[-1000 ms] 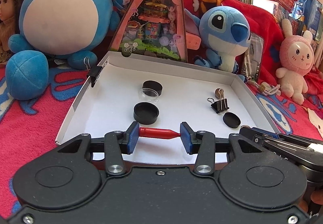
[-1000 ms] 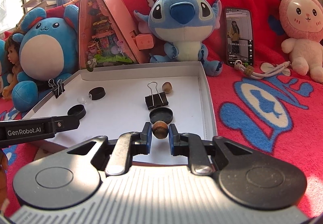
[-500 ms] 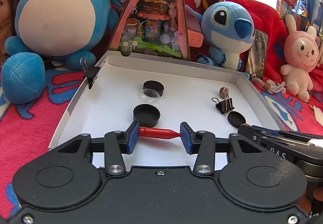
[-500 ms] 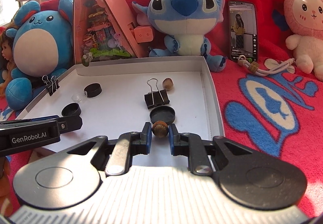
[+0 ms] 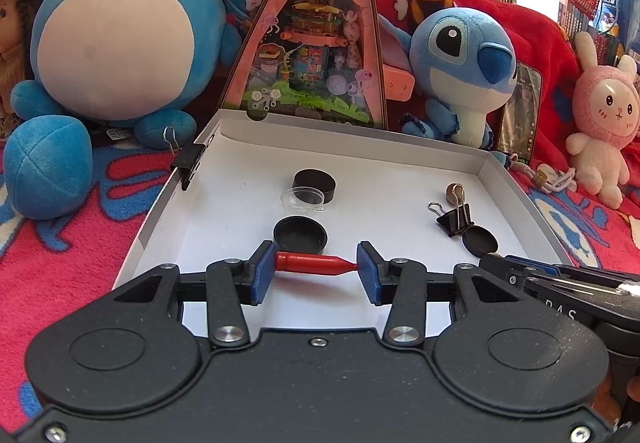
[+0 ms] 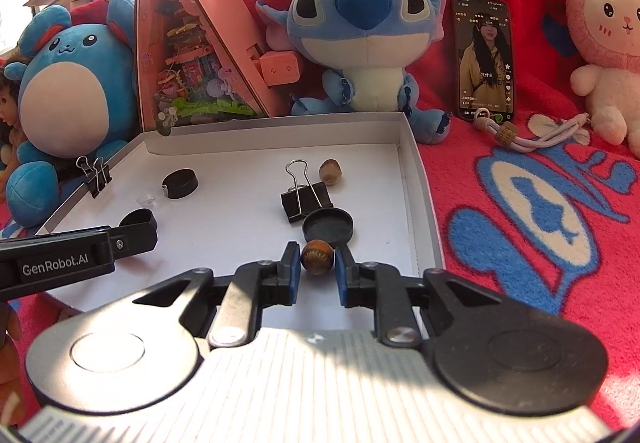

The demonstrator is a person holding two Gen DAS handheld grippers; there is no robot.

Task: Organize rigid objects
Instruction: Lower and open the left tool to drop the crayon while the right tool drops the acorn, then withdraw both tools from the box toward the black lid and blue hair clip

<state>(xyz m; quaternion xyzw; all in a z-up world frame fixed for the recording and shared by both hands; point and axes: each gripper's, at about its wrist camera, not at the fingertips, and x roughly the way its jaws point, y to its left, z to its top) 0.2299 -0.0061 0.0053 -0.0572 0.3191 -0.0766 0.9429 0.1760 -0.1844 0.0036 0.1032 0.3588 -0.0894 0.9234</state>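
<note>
Left hand-held gripper (image 5: 316, 267): black body, blue pads, silver screws; right hand-held gripper (image 6: 317, 267): ribbed grey.

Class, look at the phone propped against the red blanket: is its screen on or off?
On. In the right wrist view the phone shows a lit picture of a person in a yellow top, with text and icons around it.

Doll (image 5: 12, 43) cut by left edge; far nut (image 5: 453, 192) partly behind clip handle (image 5: 460, 199), perhaps acorn.
</note>
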